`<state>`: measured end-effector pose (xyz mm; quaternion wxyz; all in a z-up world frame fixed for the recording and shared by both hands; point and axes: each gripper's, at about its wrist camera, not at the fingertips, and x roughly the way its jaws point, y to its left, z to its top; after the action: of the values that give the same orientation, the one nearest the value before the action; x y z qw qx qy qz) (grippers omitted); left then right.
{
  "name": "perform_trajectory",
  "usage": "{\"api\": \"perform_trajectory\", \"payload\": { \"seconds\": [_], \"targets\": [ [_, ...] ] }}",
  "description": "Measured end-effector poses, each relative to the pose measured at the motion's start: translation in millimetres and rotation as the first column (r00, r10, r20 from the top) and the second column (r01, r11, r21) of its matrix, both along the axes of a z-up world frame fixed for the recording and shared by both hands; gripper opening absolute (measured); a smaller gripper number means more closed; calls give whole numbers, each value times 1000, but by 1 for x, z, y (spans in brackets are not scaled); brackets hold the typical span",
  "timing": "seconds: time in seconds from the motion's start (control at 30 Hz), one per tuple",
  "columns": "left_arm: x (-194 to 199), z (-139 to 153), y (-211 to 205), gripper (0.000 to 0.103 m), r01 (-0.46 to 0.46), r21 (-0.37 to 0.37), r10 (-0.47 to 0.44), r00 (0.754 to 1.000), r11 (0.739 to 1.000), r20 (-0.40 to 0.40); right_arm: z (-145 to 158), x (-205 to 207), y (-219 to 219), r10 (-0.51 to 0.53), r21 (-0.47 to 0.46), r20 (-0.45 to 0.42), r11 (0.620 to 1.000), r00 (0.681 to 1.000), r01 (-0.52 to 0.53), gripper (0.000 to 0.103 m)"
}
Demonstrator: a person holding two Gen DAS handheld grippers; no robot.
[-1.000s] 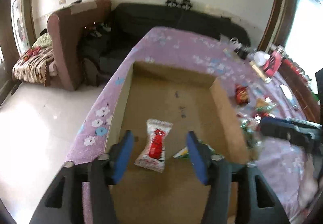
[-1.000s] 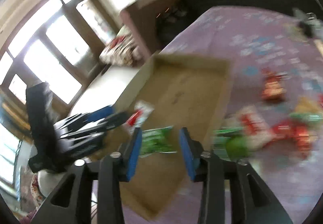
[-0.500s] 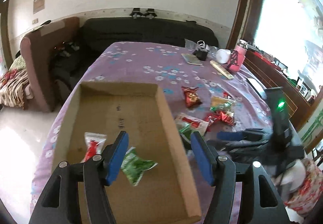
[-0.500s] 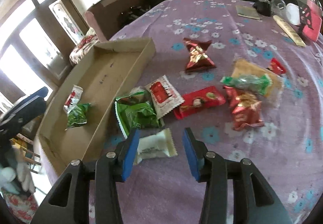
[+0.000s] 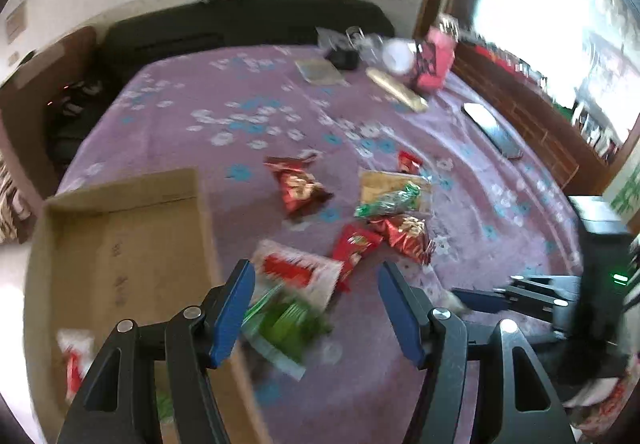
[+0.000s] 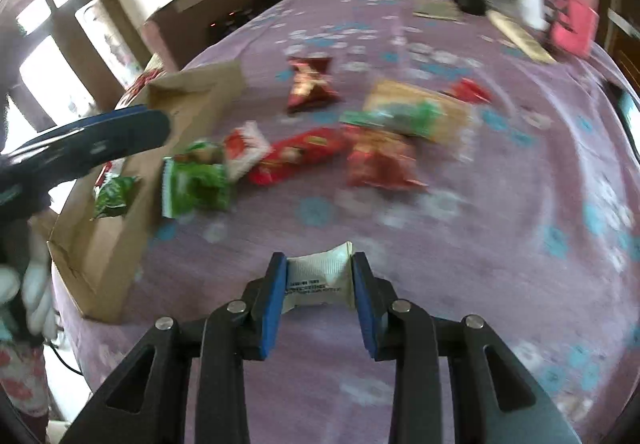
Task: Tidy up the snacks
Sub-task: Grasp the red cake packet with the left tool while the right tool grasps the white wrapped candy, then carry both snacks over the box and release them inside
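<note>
A shallow cardboard box (image 5: 120, 244) sits at the left of the purple floral table and holds a red-white packet (image 5: 74, 360) and a green packet (image 6: 112, 195). My left gripper (image 5: 316, 308) is open, hovering over a green snack bag (image 5: 288, 324) and a red-white packet (image 5: 296, 272) just right of the box. My right gripper (image 6: 320, 296) is shut on a white packet (image 6: 320, 276) above the table's near side. Several red, green and gold snacks (image 6: 376, 139) lie scattered mid-table.
A pink box (image 5: 434, 59), a white cup (image 5: 396, 55), a long beige pack (image 5: 396, 89) and a dark pouch (image 5: 340, 57) stand at the far edge. A phone (image 5: 492, 127) lies at the right. A dark sofa sits behind the table.
My left gripper swung right, from over the box to over the loose snacks beside it. My right gripper closed on the white packet and lifted it.
</note>
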<state>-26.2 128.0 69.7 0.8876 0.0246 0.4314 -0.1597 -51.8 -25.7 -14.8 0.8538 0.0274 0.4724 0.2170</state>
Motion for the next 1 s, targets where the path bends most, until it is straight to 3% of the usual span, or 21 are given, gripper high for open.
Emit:
{"api": "perform_trajectory", "payload": {
  "seconds": [0.1, 0.2, 0.23, 0.27, 0.3, 0.33, 0.5, 0.53, 0.67, 0.73, 0.83, 1.0],
  "targets": [
    [23, -17, -34, 67, 67, 100, -66, 998, 993, -17, -1, -1, -21, -21, 27, -6, 999, 1000, 21, 31],
    [39, -40, -62, 67, 124, 234, -114, 992, 964, -57, -3, -3, -32, -24, 52, -11, 998, 1000, 25, 31],
    [42, -49, -69, 64, 139, 276, -121, 989, 951, -84, -3, -4, -35, -23, 61, -13, 998, 1000, 24, 31],
    [41, -56, -75, 51, 162, 299, -133, 985, 941, -113, -3, -3, -37, -22, 70, -15, 997, 1000, 23, 31],
    [39, -54, -77, 41, 167, 287, -144, 985, 943, -100, -4, -5, -39, -19, 81, -17, 997, 1000, 20, 31],
    [38, -54, -79, 20, 171, 290, -140, 982, 942, -124, -4, -6, -40, -16, 87, -15, 996, 1000, 17, 31],
    [20, -46, -82, 17, 166, 261, -140, 984, 951, -113, 1, -12, -44, -2, 130, 3, 992, 1000, 2, 24],
    [16, -45, -82, 17, 160, 250, -137, 985, 955, -107, 4, -14, -45, 0, 137, 10, 991, 1000, -1, 17],
    [0, -27, -73, 17, 129, 174, -120, 991, 976, -65, 12, -23, -50, -8, 154, 26, 988, 1000, 4, 16],
    [-9, -16, -65, 17, 113, 133, -108, 993, 985, -48, 14, -25, -59, -48, 177, 31, 983, 998, 42, 21],
    [-24, -1, -52, 17, 87, 81, -86, 996, 993, -12, 11, -27, -71, -101, 183, 8, 978, 995, 98, 51],
    [-54, 22, -23, 17, 38, -16, -37, 998, 999, 50, 7, -32, -59, -92, 145, -5, 985, 996, 92, 59]
  ]
}}
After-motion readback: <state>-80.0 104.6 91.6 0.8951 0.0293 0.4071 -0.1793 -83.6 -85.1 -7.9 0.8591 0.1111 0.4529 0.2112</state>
